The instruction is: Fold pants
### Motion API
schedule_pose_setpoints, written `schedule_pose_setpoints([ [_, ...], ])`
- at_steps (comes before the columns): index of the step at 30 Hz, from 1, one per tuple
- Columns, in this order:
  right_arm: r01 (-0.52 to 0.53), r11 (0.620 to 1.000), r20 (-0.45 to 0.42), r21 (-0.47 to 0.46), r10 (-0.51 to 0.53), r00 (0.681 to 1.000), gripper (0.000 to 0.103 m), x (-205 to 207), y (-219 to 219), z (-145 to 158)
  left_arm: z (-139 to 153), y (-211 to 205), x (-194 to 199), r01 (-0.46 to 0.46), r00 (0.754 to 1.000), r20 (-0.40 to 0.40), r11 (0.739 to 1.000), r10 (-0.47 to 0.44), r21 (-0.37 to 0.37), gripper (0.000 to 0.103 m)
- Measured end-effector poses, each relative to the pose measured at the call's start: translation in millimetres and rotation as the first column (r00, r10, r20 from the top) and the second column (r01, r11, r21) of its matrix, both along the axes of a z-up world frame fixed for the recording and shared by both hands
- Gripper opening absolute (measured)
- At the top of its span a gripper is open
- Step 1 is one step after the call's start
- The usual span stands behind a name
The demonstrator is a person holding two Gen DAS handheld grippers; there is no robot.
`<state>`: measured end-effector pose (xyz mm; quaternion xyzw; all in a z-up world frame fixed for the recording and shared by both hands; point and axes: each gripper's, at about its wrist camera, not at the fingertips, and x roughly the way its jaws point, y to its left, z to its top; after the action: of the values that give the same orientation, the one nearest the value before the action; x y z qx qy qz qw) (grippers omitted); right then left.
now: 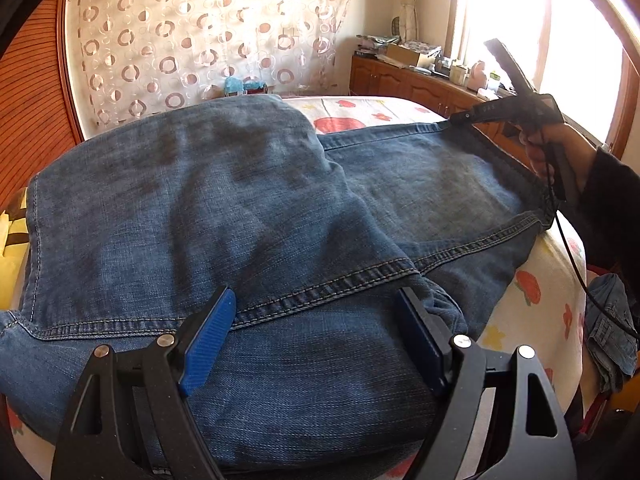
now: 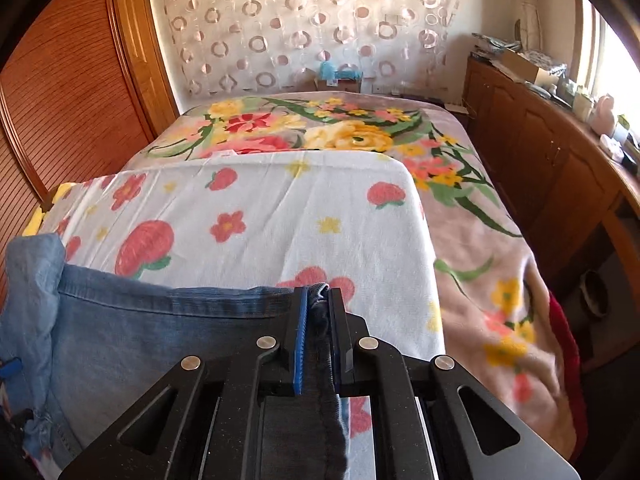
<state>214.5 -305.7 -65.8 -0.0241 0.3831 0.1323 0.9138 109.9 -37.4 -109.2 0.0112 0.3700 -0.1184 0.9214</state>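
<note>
The left tool (image 1: 316, 320) hangs with its blue pads spread wide just above the jeans (image 1: 224, 208), gripping nothing; a stitched hem runs between the two fingers. The right tool (image 2: 320, 336) is pressed together on a dark hemmed edge of the jeans (image 2: 132, 320), the cloth pinched between its pads and trailing back under the frame. In the left view the right tool (image 1: 464, 117) shows at the far right corner of the denim, holding that edge up off the bed, with the person's hand (image 1: 548, 152) on its grip and a black cable (image 1: 576, 264) hanging below. The jeans lie across the near end of the bed, one folded layer lapped over another on the left. Beneath them is a white towel (image 2: 280, 208) printed with strawberries and flowers, spread over a pink floral blanket (image 2: 472, 216). A wooden cabinet (image 2: 552, 176) lines the right wall under a bright window (image 1: 520, 24); a circle-patterned curtain (image 2: 304, 20) covers the far wall.
</note>
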Motion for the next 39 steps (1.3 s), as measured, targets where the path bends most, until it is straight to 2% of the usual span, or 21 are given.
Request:
schedule_pose_setpoints([
  [1, 0.003, 1.0, 0.006, 0.001, -0.003, 1.0, 0.013, -4, -1, 0, 0, -1, 0, -0.002, 1.0, 0.002, 1.0, 0.002, -0.002, 0.082],
  [2, 0.005, 1.0, 0.01, 0.002, -0.005, 1.0, 0.024, -7, 0, 1, 0, -1, 0, -0.004, 1.0, 0.004, 1.0, 0.004, -0.003, 0.082],
  [5, -0.009, 1.0, 0.017, 0.016, 0.009, 1.0, 0.038, -19, 5, 7, -1, -1, -2, -0.005, 1.0, 0.009, 1.0, 0.005, 0.004, 0.082],
  [7, -0.042, 0.998, 0.008, 0.037, 0.041, 0.999, 0.039, -33, 2, 6, 0, -2, -3, -0.008, 1.0, 0.008, 1.0, 0.007, 0.008, 0.082],
  [10, -0.048, 0.999, 0.009, 0.017, 0.048, 0.999, 0.039, -59, -6, -1, 2, -3, -1, -0.011, 1.0, 0.001, 1.0, 0.011, 0.011, 0.082],
  [18, 0.0, 1.0, 0.049, -0.01, 0.0, 0.999, 0.04, -138, -22, -13, 12, -2, -3, -0.006, 1.0, 0.005, 1.0, 0.006, -0.013, 0.082],
  [21, 0.044, 0.999, 0.059, -0.008, -0.043, 0.997, 0.05, -158, -28, -14, 18, -6, -5, 0.001, 1.0, 0.016, 1.0, -0.001, -0.012, 0.082],
  [29, 0.093, 0.995, 0.032, 0.036, -0.095, 0.995, 0.052, -182, -49, -26, 35, -20, -12, 0.037, 0.998, 0.052, 0.999, -0.036, -0.012, 0.082],
  [39, 0.063, 0.997, 0.043, 0.053, -0.065, 0.997, 0.052, -198, -40, -26, 41, -30, -14, 0.067, 0.996, 0.059, 0.998, -0.066, -0.007, 0.082],
])
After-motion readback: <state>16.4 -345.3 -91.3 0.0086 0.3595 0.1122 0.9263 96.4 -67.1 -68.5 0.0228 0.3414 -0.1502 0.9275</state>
